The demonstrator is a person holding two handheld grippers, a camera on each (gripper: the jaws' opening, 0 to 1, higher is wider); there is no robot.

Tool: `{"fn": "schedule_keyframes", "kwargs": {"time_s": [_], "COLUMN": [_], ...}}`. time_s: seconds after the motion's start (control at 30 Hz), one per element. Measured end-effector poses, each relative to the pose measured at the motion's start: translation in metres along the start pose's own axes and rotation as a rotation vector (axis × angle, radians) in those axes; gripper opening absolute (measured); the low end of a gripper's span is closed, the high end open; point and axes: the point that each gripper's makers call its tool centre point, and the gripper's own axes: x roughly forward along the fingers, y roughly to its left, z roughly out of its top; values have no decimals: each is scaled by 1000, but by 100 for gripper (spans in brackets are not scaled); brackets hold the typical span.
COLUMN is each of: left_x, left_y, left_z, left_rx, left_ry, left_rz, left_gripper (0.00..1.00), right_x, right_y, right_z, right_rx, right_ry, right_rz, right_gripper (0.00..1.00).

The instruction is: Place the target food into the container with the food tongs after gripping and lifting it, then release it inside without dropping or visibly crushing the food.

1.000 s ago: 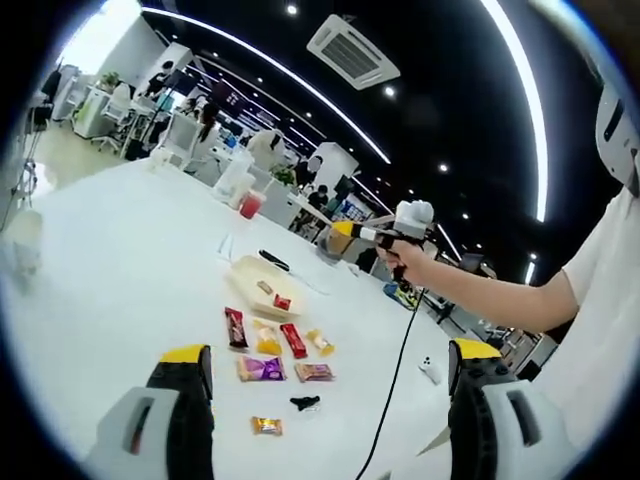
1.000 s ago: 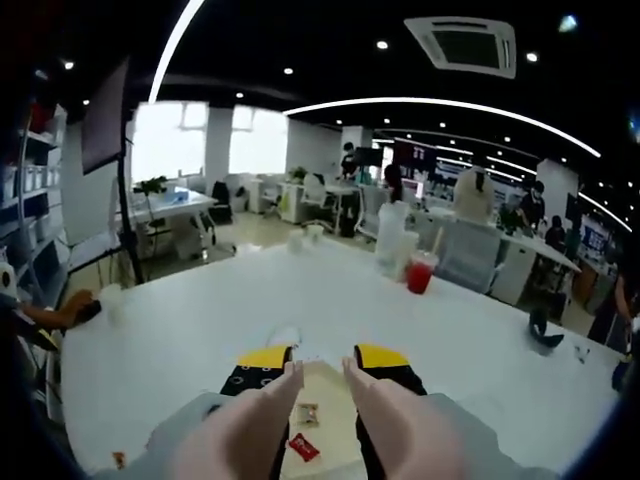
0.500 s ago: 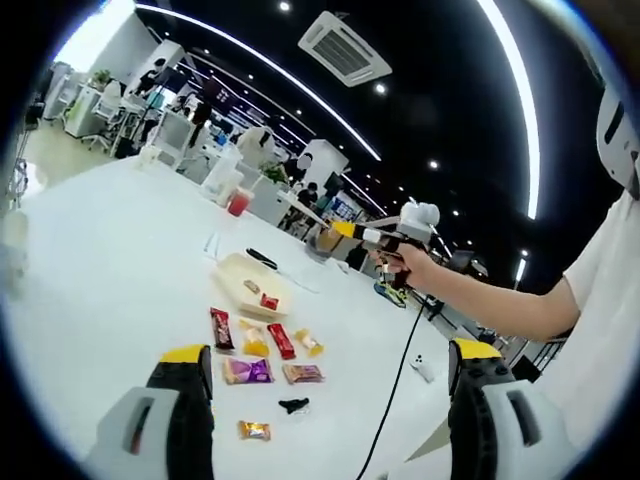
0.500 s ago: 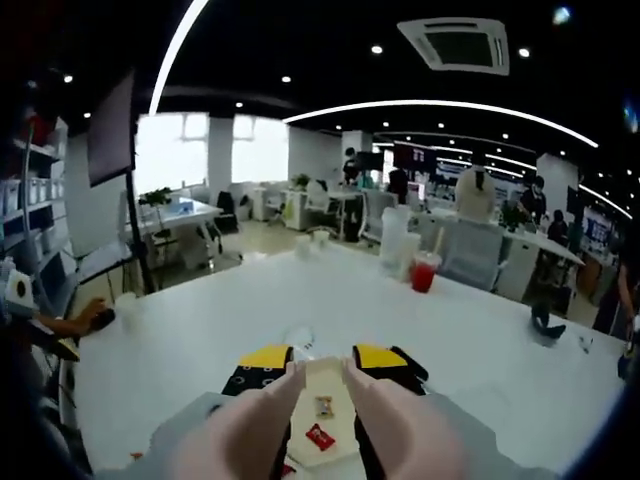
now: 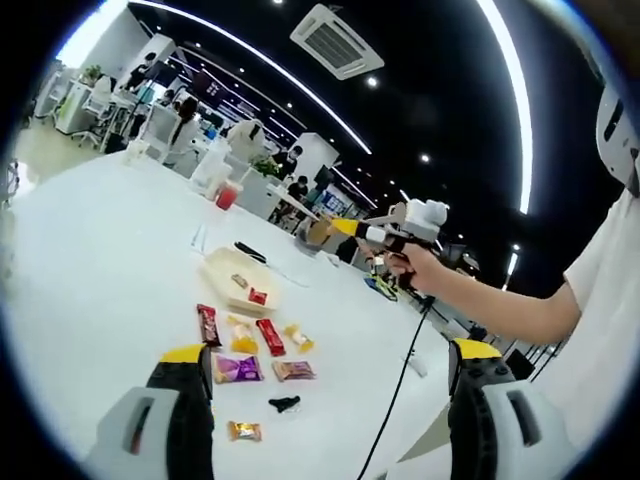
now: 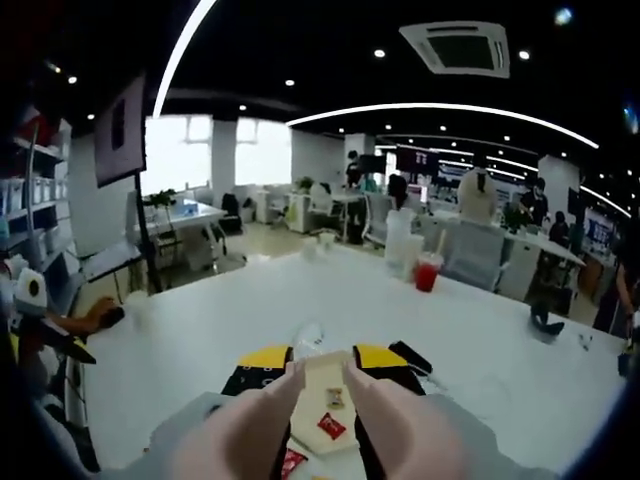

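Observation:
A cream container (image 5: 222,270) lies on the white table (image 5: 90,260), with a red packet (image 5: 257,296) and a small pale packet (image 5: 239,281) in it. In front of it lie several wrapped snacks, among them a purple one (image 5: 237,368) and a red bar (image 5: 270,337). My left gripper (image 5: 330,375) hangs open and wide above the near snacks. A person's hand holds my right gripper (image 5: 350,228) high over the table. The right gripper (image 6: 322,355) presses on pale pink food tongs (image 6: 262,415); the container (image 6: 312,400) shows between the tong arms.
A red drink cup (image 5: 227,197) and a white jug (image 6: 398,240) stand beyond the container. A long black object (image 5: 250,252) lies beside it. A small black piece (image 5: 284,404) and a black cable (image 5: 398,385) lie near the front. Desks and people fill the background.
The right gripper view has moved over the container, which now sits higher between the tong arms. The left gripper view has drifted slightly. The snacks have not moved.

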Motion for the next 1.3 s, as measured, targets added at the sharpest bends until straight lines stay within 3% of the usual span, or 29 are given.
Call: {"fn": "schedule_keyframes", "kwargs": {"time_s": [0.4,0.6,0.77,0.97,1.3], "left_x": [5,7,6,4,5], "left_y": [-5,-7,-6,0,-3], "left_z": [-1,-14,-12,-7,-10], "left_rx": [0,-2,-6,-17,-1], "left_ry": [-6,38,36,22,41], "left_rz": [-22,-34,-32,-26,-39], "left_gripper": [99,99,99,99,99], "right_x": [-18,-27,-36,-42,-45], "right_y": [19,36,48,48,58], "right_z": [-6,-19,-36,-45,-59], "right_rx": [36,36,44,68,102], "right_ry": [-12,-4,13,26,40], "right_rz": [15,31,54,48,51], "right_gripper": [22,23,24,26,26]}}
